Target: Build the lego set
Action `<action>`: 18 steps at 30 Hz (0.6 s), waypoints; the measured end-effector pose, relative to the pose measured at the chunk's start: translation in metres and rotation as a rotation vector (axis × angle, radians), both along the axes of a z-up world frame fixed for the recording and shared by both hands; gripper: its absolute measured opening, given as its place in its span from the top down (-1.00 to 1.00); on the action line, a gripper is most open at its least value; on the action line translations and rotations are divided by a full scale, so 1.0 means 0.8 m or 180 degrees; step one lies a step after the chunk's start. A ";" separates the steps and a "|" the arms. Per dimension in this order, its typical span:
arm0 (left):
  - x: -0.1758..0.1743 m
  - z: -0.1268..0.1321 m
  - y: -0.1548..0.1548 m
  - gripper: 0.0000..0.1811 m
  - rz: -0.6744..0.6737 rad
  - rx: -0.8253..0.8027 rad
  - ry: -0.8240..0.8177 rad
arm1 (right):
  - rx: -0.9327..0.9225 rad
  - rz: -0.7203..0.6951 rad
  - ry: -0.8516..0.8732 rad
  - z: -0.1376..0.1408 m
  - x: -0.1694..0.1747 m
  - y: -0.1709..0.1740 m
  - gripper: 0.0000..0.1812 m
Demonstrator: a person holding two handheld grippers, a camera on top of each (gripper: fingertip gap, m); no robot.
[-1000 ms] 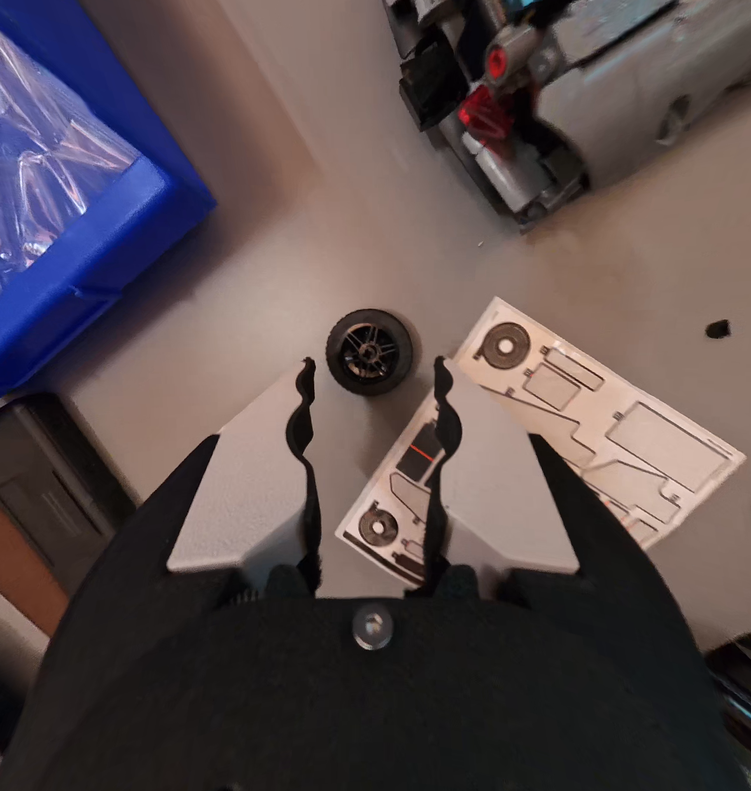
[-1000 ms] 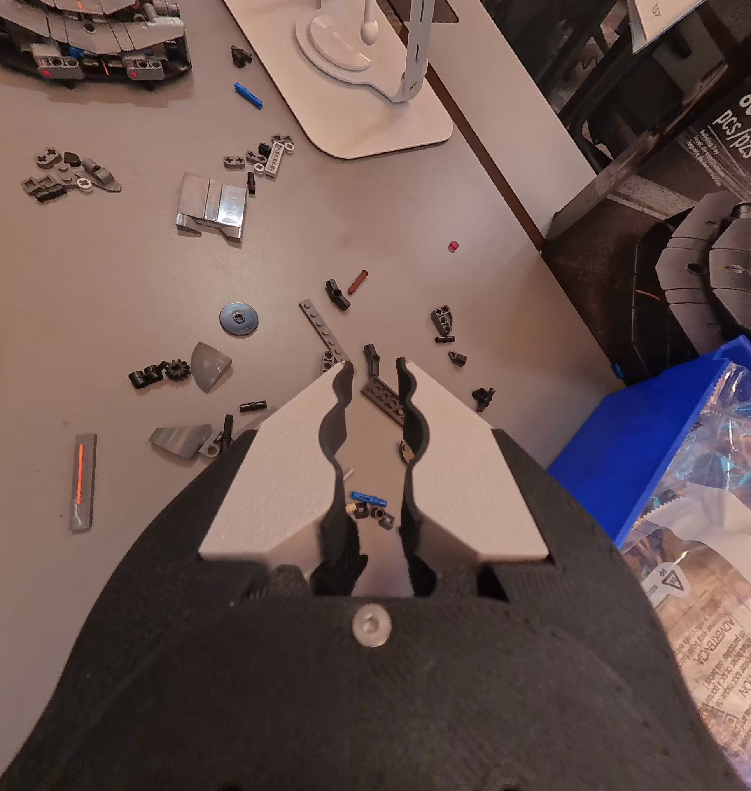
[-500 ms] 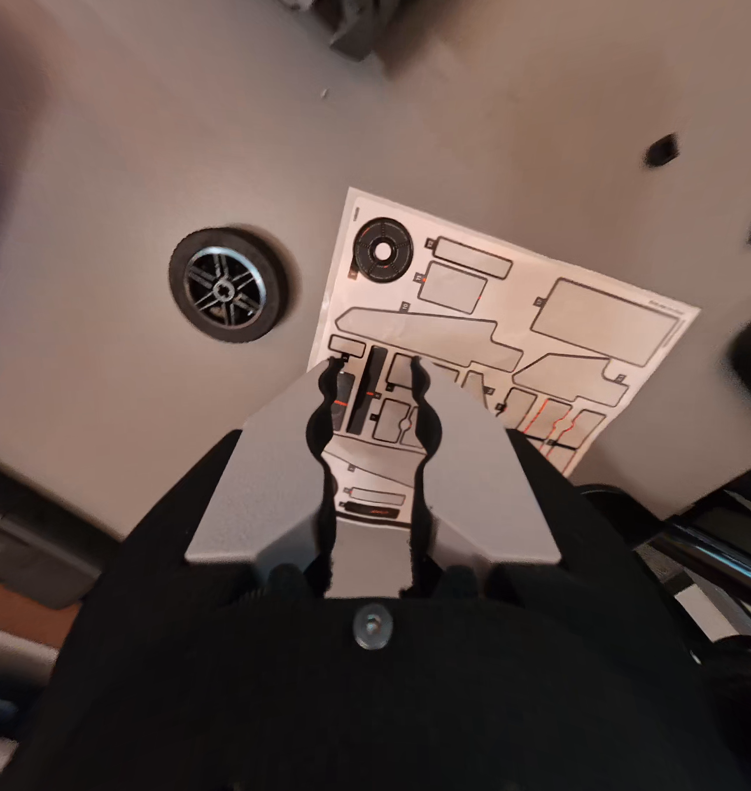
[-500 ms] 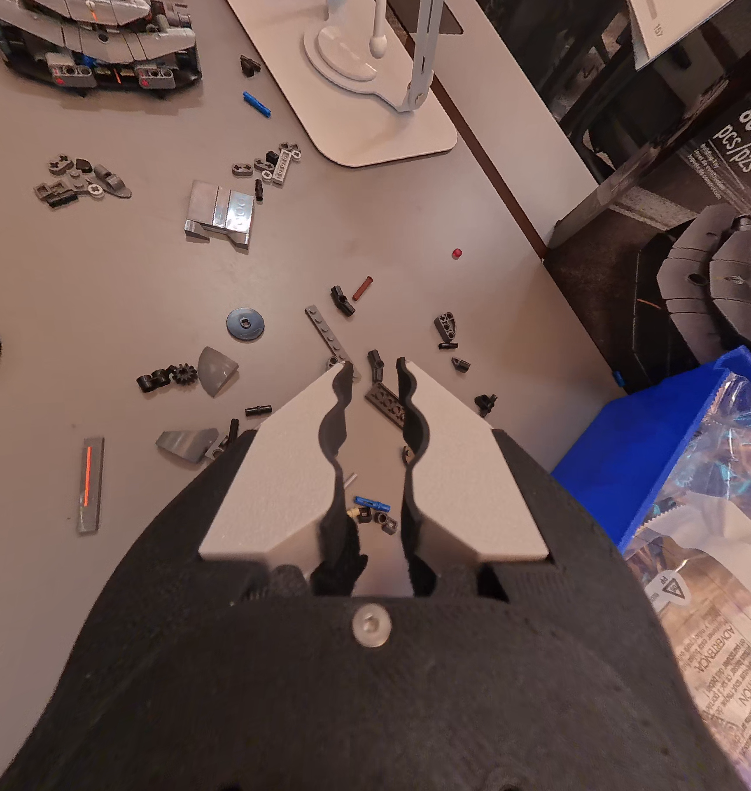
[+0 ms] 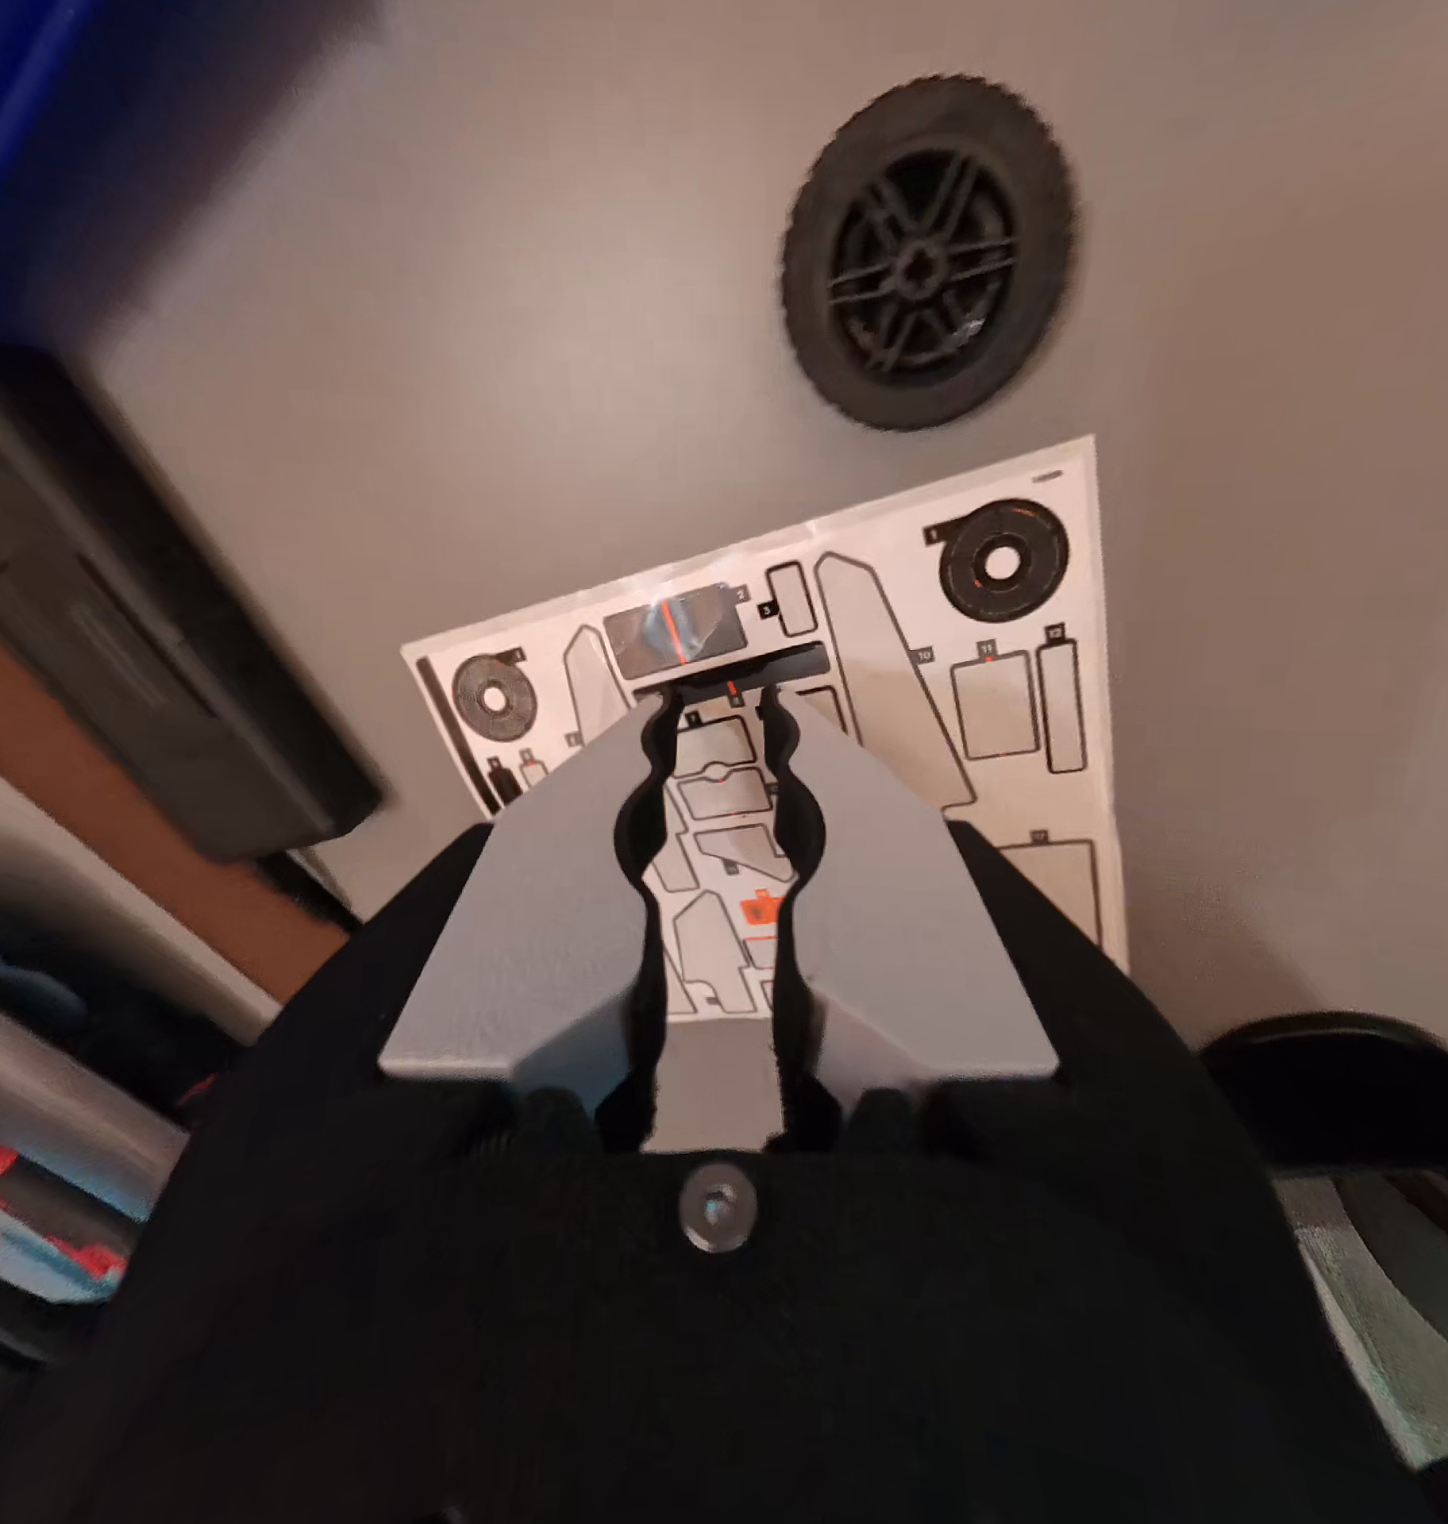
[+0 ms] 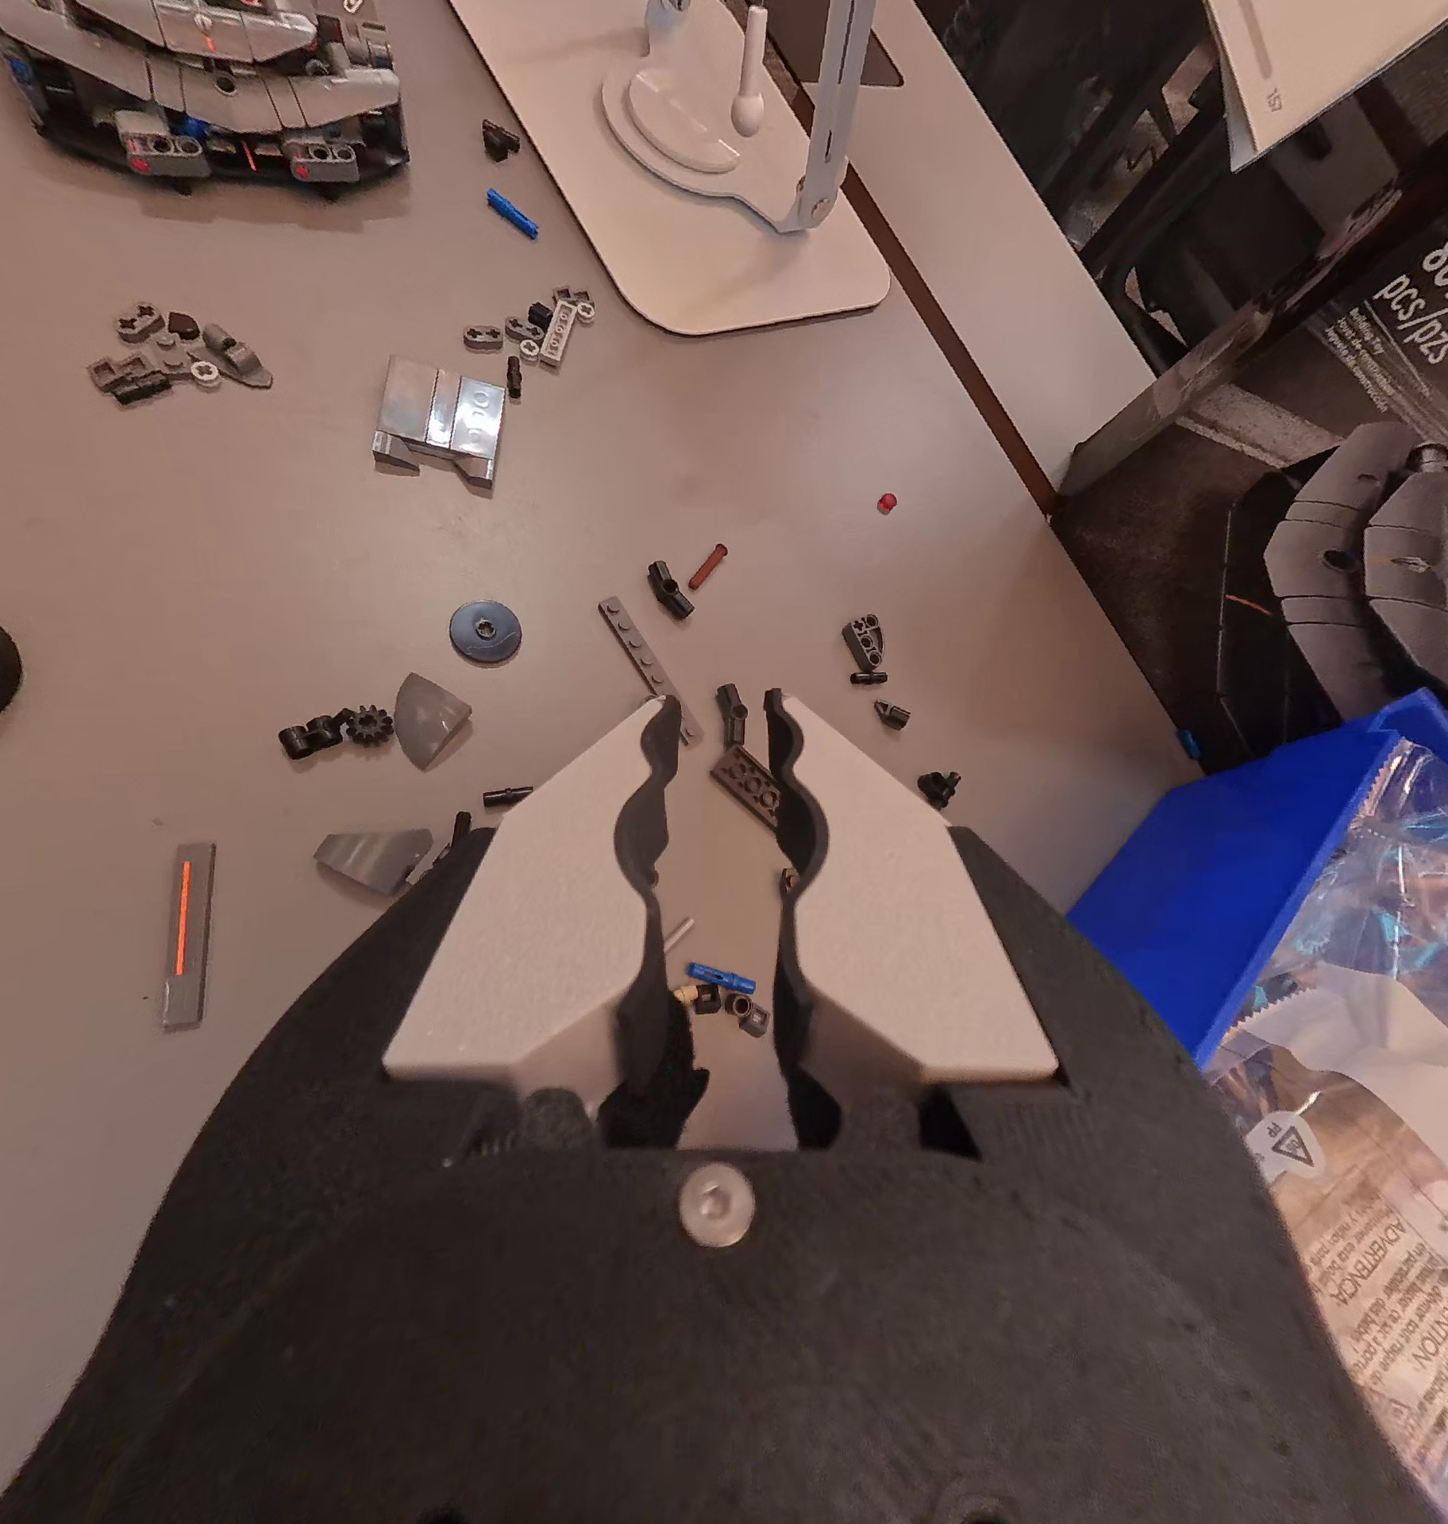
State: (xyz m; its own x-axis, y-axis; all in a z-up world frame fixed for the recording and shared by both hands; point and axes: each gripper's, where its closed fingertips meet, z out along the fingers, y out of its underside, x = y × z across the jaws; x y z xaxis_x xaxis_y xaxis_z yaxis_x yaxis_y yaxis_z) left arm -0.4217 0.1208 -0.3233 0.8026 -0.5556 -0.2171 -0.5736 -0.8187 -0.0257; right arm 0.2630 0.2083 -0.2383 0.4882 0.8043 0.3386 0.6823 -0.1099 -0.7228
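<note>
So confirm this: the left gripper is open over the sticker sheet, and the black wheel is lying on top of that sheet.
Not quite. The left wrist view shows the left gripper open over the sticker sheet, but the black wheel is not on it. It lies flat on the bare grey table just beyond the sheet's far edge, apart from it.

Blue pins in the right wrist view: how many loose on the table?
2: one blue pin near the white stand base, one between the right gripper's fingers. Others may be hidden.
</note>
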 end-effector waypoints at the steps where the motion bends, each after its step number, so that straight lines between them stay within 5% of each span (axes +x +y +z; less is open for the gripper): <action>1: -0.006 0.000 0.001 0.82 0.0045 0.0015 0.0054 | 0.0004 0.0002 -0.0001 0.000 0.000 0.000 0.79; 10: 0.009 0.033 0.027 0.70 0.0025 0.0558 0.0090 | 0.0028 0.0021 0.0080 0.009 -0.005 -0.003 0.79; 18: 0.098 0.103 0.077 0.68 -0.0521 0.1640 -0.0273 | -0.0055 0.0187 0.0272 0.014 -0.042 -0.018 0.77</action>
State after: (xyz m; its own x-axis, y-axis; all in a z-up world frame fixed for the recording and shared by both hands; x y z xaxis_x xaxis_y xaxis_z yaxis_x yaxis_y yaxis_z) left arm -0.3435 0.1827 -0.2409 0.7414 -0.5138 -0.4318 -0.6708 -0.5880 -0.4520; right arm 0.2297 0.1942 -0.2270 0.4666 0.8378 0.2835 0.6238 -0.0844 -0.7771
